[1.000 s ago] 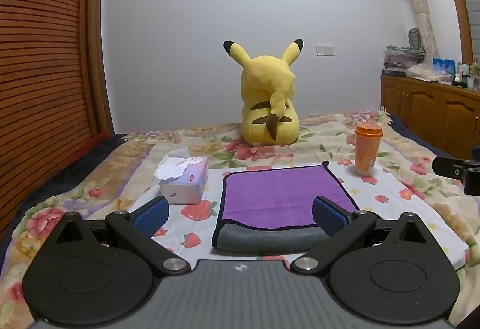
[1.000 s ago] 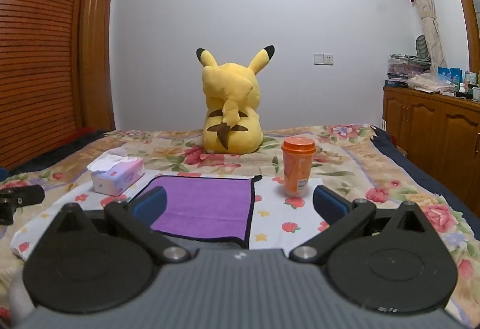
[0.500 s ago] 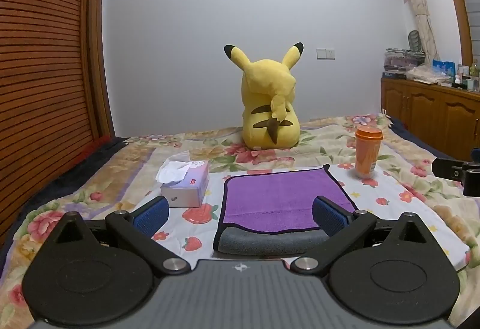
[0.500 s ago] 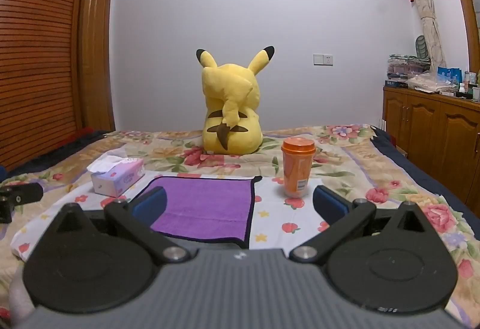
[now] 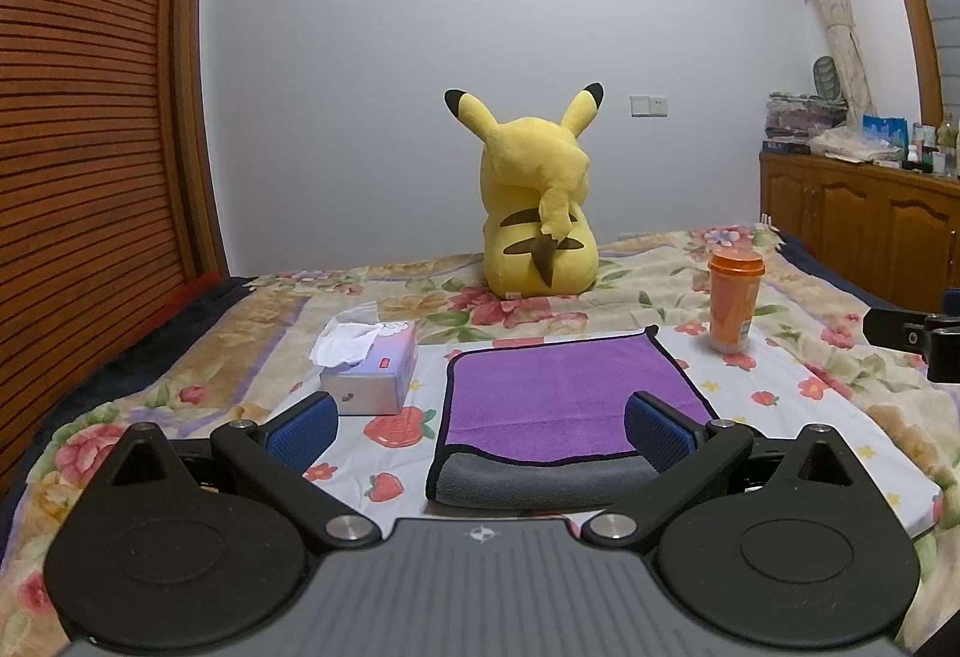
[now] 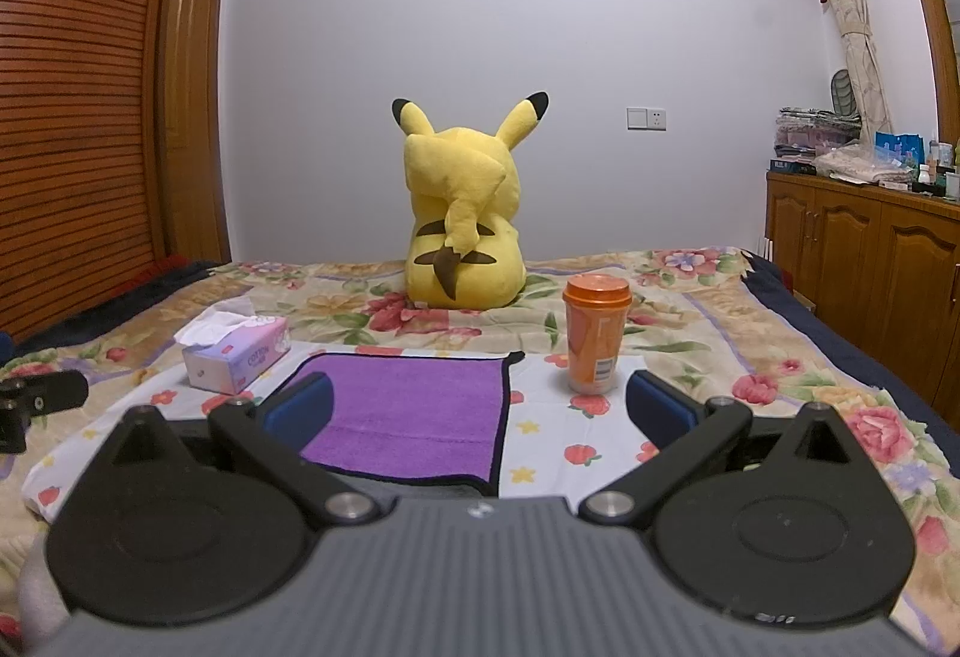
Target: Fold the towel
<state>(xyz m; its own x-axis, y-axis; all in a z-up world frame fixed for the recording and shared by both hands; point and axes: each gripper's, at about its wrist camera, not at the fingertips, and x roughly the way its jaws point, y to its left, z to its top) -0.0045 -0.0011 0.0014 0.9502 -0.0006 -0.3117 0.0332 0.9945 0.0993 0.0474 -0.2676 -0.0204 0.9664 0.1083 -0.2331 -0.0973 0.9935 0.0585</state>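
Towel (image 5: 573, 396): purple terry cloth with black piping, folded over — the grey underside shows as a rolled edge along its near side. It lies flat on a white strawberry-print cloth (image 5: 780, 417) spread on the bed (image 5: 660, 267).
Axis: roughly rectangular; the folded edge runs 9 to 3 o'clock across the left wrist view, the far corner near 1 o'clock carrying a small black tab.
Left tool (image 5: 480, 420): fingers spread wide apart, blue ribbed pads (image 5: 303, 423) clamped on nothing; the towel sits between them and just ahead, its near fold at 6 o'clock.
Right tool (image 6: 480, 405): also wide apart and holding nothing; the towel (image 6: 414, 411) lies toward 10 o'clock, partly behind the left pad (image 6: 299, 408).
Tissue box (image 5: 375, 372): pale pink-lilac cardboard, a white tissue bunched out of the top, at 9 o'clock of the towel, near but apart.
Cup (image 5: 733, 300): orange plastic with a lid, upright, at 2 o'clock of the towel.
Pikachu plush (image 5: 537, 207): yellow, soft, seated at 12 o'clock with its back to the camera — well beyond the towel.
Bedspread: floral quilt.
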